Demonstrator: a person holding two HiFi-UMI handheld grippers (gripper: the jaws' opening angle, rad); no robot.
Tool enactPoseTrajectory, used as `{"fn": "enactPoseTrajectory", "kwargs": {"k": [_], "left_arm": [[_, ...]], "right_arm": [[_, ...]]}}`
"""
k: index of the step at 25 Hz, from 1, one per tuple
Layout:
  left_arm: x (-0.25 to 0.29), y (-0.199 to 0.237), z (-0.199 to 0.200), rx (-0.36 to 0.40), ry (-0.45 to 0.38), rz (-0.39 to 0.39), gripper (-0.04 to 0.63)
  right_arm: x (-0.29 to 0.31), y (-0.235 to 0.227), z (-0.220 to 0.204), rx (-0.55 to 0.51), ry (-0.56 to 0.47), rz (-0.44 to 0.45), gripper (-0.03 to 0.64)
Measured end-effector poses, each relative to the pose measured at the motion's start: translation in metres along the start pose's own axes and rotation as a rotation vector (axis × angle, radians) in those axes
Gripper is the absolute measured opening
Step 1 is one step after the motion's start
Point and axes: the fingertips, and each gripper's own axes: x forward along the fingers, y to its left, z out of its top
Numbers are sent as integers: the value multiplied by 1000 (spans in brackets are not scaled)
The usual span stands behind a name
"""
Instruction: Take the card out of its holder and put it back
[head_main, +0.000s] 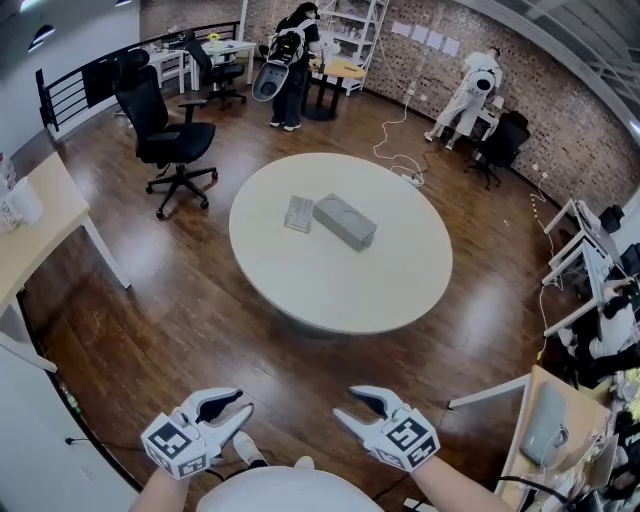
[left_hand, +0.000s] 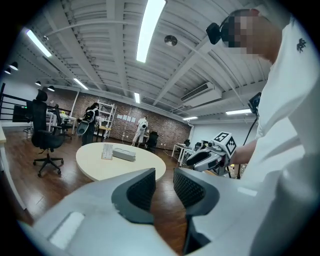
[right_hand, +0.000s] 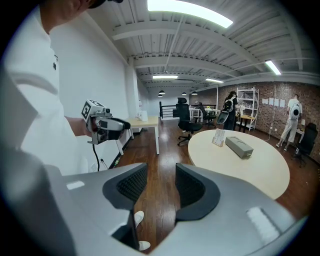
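Closest in, the left gripper and the right gripper hang side by side over the wooden floor, well short of the surface, each carrying a cube of black-and-white square markers. The left gripper's ribbed fingers stand a narrow gap apart with nothing between them, and the right gripper's fingers are parted about as little and are just as empty. Below them a pale shoe rests on the boards. Further out is the round white surface. Toward its far left edge the card stands upright, its print too small to read. A grey box lies just beside the card, nearer the middle of the surface, and it cannot be told whether the two touch. Beyond the left edge is a black office chair. Farthest off, two people stand near a brick wall with sheets of paper pinned to it.
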Motion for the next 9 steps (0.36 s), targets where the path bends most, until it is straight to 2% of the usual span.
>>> {"fn": "enactPoseTrajectory", "kwargs": {"k": [9], "left_arm": [[20, -51, -5, -2, 10, 38, 120]], "right_arm": [[-41, -1, -26, -16, -10, 32, 178]]}}
